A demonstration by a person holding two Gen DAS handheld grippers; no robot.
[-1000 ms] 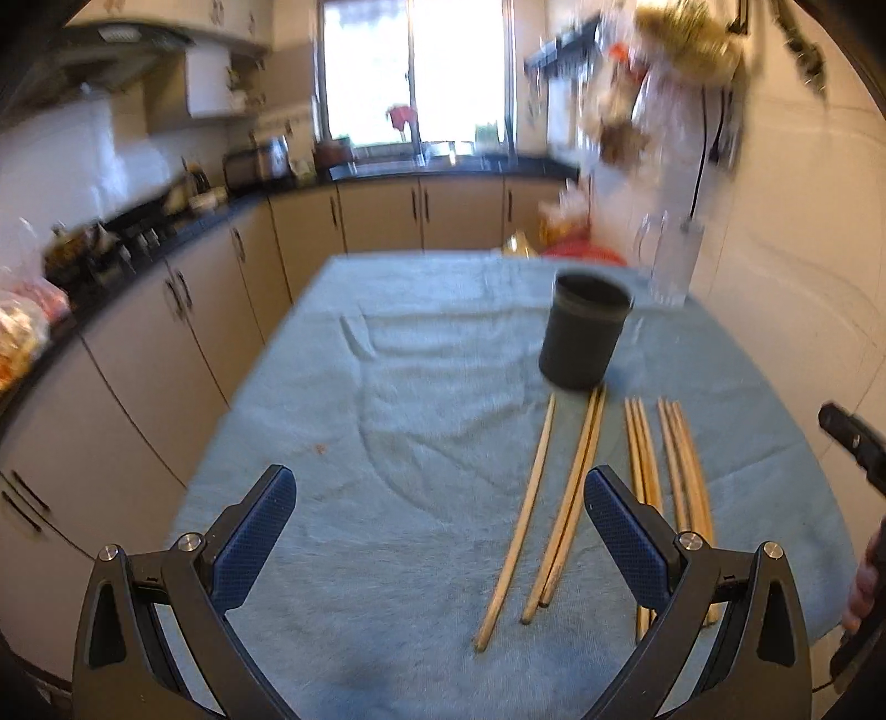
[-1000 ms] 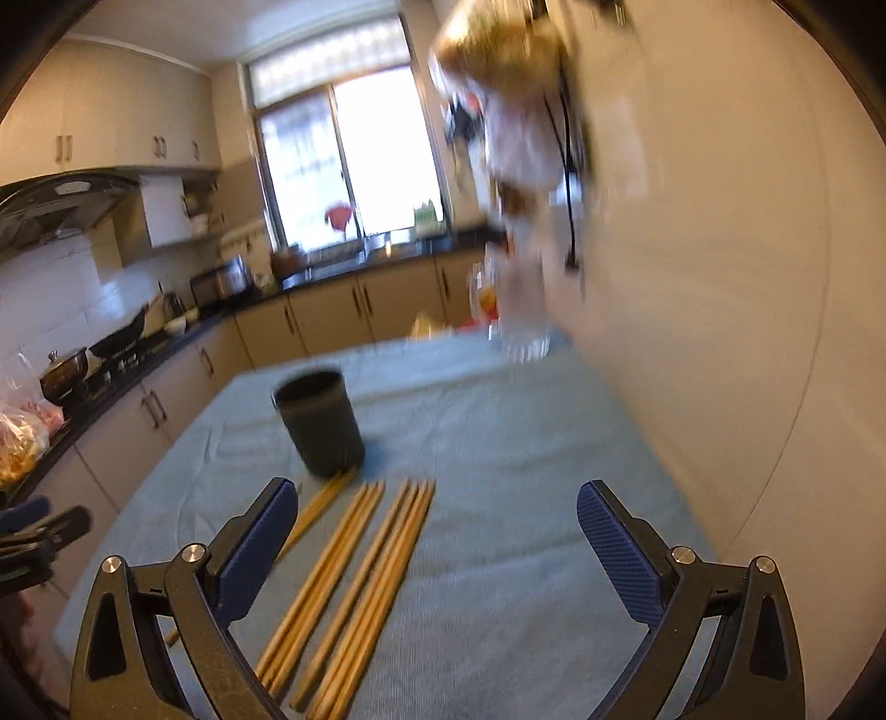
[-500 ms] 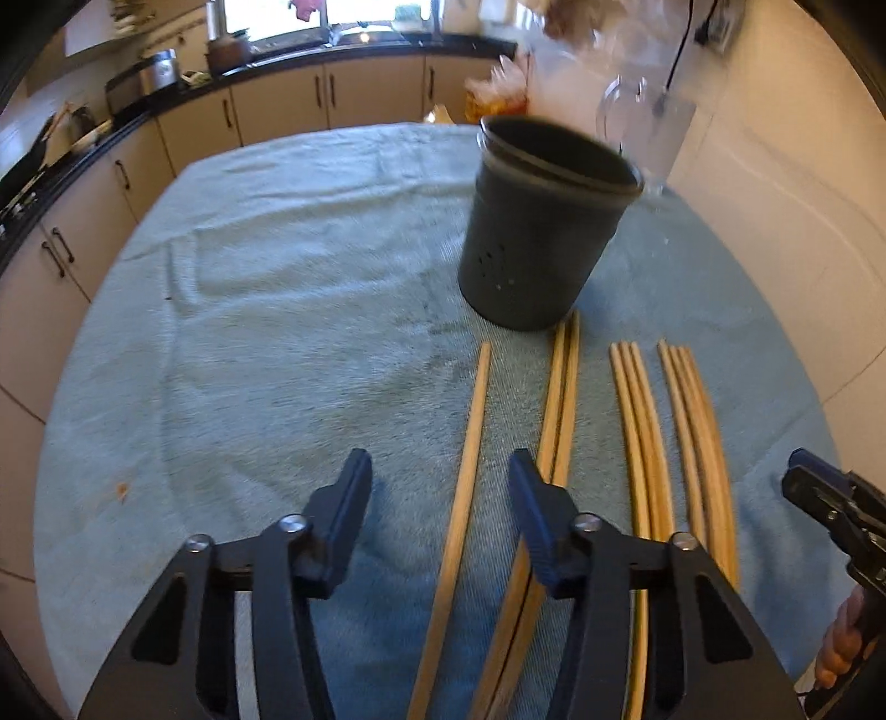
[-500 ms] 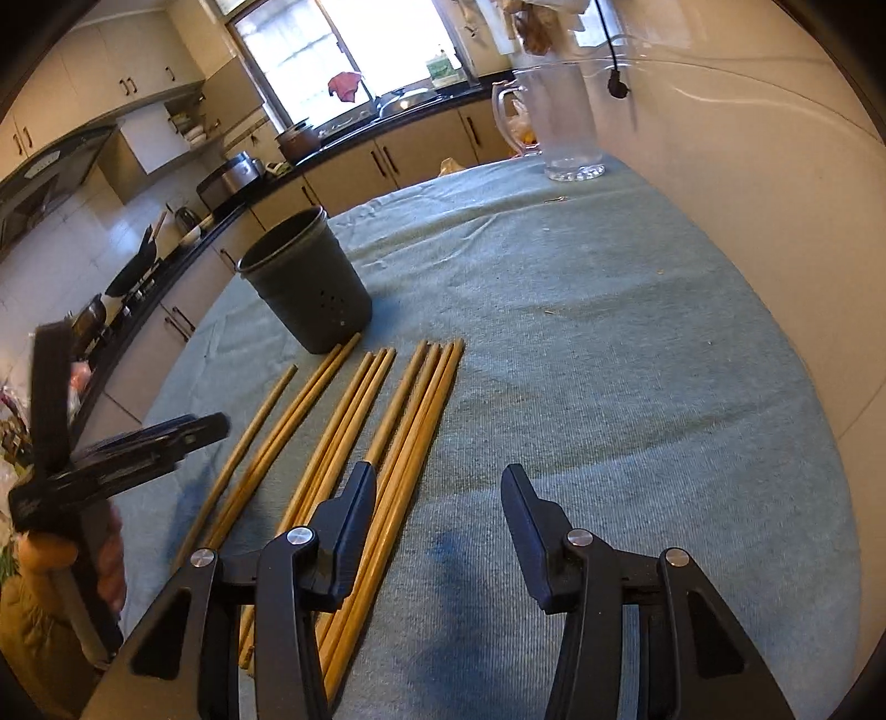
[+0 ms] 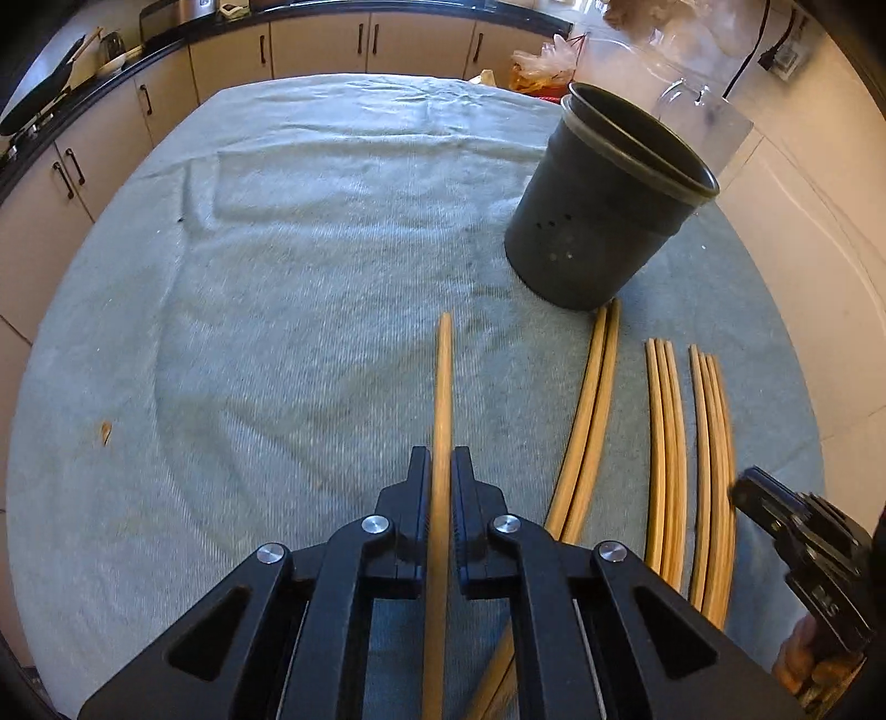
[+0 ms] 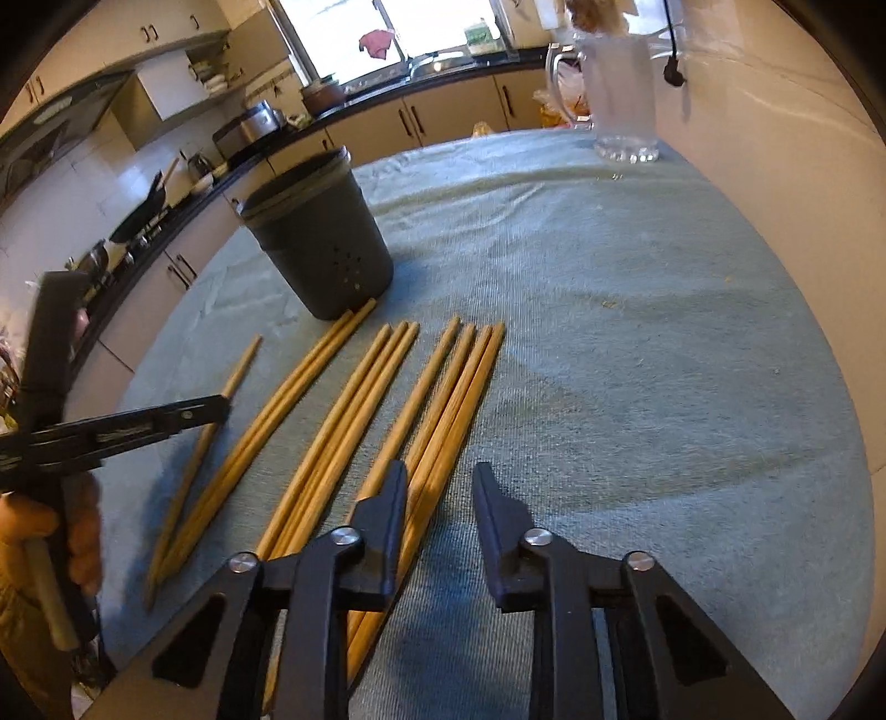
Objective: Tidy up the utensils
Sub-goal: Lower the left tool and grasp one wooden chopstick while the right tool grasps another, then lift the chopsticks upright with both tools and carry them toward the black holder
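Observation:
My left gripper (image 5: pixel 440 465) is shut on a single wooden chopstick (image 5: pixel 443 382) that lies on the blue-grey cloth. A dark grey holder cup (image 5: pixel 603 205) stands upright just beyond it to the right. Several more chopsticks (image 5: pixel 670 443) lie in groups to the right. In the right wrist view my right gripper (image 6: pixel 440 482) is partly open, low over the cloth at the right edge of the rightmost chopstick bundle (image 6: pixel 448 404), holding nothing. The holder cup (image 6: pixel 318 243) and the left gripper (image 6: pixel 127 426) on its chopstick (image 6: pixel 221 410) show there too.
The cloth-covered table (image 5: pixel 277 277) runs back to kitchen cabinets (image 5: pixel 315 44). A clear glass pitcher (image 6: pixel 623 105) stands at the far right corner by the white wall (image 6: pixel 775 166). A plastic bag (image 5: pixel 540 61) sits behind the cup.
My left gripper dropped to the table and closed on the leftmost chopstick. My right gripper came down beside the rightmost chopsticks and narrowed its opening.

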